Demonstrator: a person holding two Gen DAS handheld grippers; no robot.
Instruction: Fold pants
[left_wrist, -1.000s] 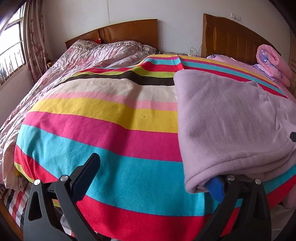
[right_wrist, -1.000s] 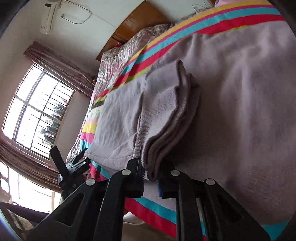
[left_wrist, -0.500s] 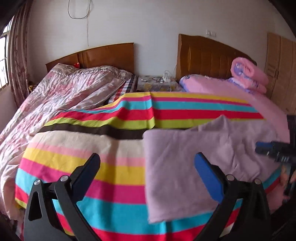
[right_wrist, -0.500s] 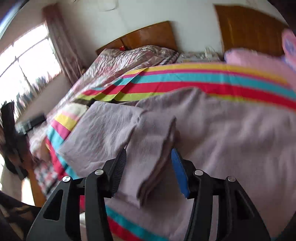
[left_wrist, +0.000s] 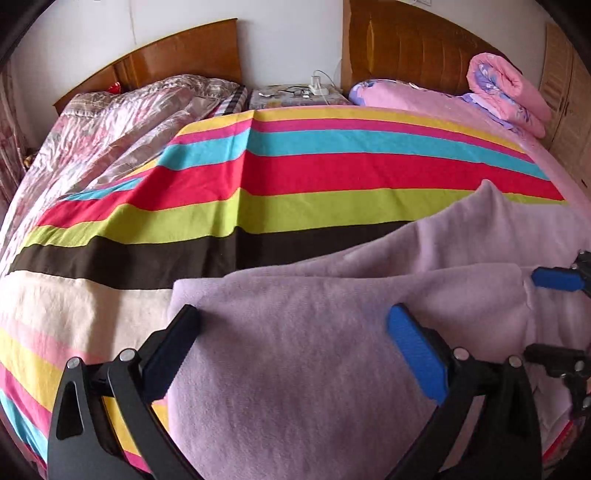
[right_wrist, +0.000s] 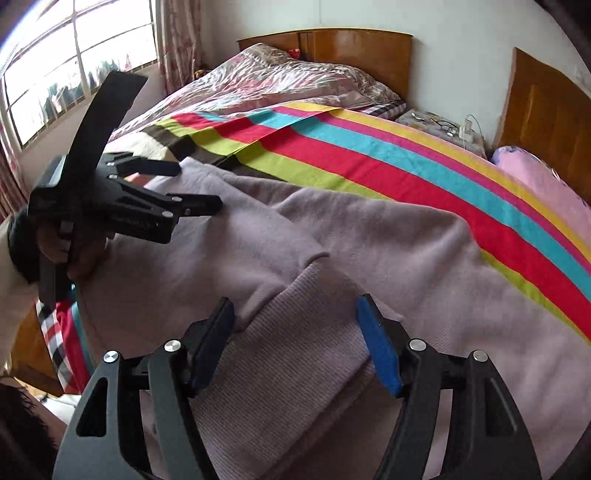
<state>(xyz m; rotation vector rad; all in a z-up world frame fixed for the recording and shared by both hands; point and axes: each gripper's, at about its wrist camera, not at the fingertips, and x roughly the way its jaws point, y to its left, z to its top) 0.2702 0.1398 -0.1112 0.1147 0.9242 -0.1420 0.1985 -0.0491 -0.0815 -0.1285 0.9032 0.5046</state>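
Lilac fleece pants (left_wrist: 314, 354) lie folded on the striped blanket (left_wrist: 295, 173) at the near edge of the bed; they also show in the right wrist view (right_wrist: 369, 251). My left gripper (left_wrist: 291, 332) is open, its jaws wide over the folded leg part, holding nothing. It shows in the right wrist view (right_wrist: 195, 184) at the left. My right gripper (right_wrist: 295, 332) is open over the ribbed cuff end (right_wrist: 295, 354), holding nothing. Its blue pad (left_wrist: 554, 278) shows at the right edge of the left wrist view.
A crumpled floral quilt (left_wrist: 110, 125) lies on the far left of the bed. A pink pillow (left_wrist: 399, 96) and a rolled pink quilt (left_wrist: 506, 92) sit by the wooden headboards (left_wrist: 406, 48). A bedside stand with cables (left_wrist: 295, 94) is between them. A window (right_wrist: 55, 55) is left.
Both grippers let go of the pants and opened. The left one moved in over the folded pants; the right one swung level above the cuff end.
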